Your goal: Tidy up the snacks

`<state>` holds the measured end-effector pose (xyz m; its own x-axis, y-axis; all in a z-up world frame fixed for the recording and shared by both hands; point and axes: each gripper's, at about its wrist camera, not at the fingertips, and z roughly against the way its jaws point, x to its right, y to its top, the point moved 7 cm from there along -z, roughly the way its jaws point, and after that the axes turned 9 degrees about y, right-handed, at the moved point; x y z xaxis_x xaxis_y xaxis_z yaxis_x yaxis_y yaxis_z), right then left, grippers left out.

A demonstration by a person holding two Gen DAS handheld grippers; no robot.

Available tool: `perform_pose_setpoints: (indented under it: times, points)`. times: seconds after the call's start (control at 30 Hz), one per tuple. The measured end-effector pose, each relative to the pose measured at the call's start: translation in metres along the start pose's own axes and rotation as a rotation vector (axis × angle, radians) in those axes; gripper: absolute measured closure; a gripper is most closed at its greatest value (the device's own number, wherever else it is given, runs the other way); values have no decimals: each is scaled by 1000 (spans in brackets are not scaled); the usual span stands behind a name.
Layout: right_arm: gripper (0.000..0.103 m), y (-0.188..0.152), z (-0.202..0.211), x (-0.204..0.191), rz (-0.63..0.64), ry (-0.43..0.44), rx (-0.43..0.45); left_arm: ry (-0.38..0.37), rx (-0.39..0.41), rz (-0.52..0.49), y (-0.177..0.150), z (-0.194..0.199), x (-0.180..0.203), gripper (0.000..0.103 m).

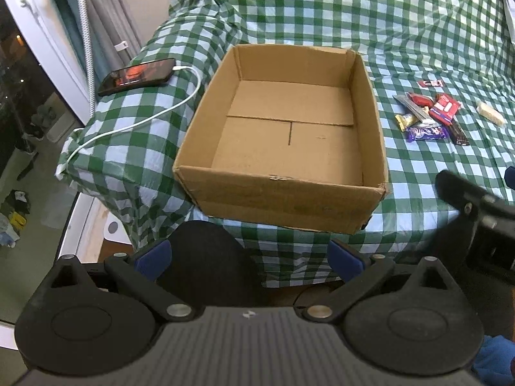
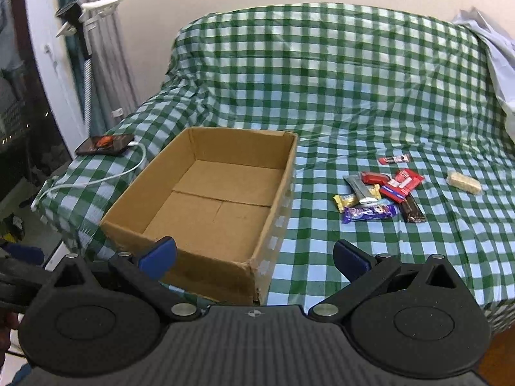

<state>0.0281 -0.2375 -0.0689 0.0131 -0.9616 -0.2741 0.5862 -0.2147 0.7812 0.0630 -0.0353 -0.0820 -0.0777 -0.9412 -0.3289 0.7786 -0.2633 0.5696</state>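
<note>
An open, empty cardboard box (image 1: 289,135) (image 2: 206,212) sits on the green-checked cover near the front edge. A pile of wrapped snack bars (image 1: 428,115) (image 2: 383,193) lies to its right, with a small red wrapper (image 1: 429,83) (image 2: 394,160) behind it and a pale wafer pack (image 1: 491,113) (image 2: 463,182) further right. My left gripper (image 1: 249,259) is open and empty, in front of and below the box. My right gripper (image 2: 254,259) is open and empty, over the box's front right corner, short of the snacks.
A phone (image 1: 136,75) (image 2: 104,144) on a white charging cable (image 1: 154,115) lies left of the box. The right gripper's black body (image 1: 476,206) shows at the left wrist view's right edge. A window and curtain stand at the left.
</note>
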Motion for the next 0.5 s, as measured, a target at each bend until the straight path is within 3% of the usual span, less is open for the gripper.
perform_pose_setpoints:
  times: [0.27,0.5]
  points:
    - [0,-1,0,72,-180,-82,40,-22,13,-66,29,-3,40,0]
    - [0,-12,6,146,-228,-193,75,-149,-28,-134,58,-10,108,0]
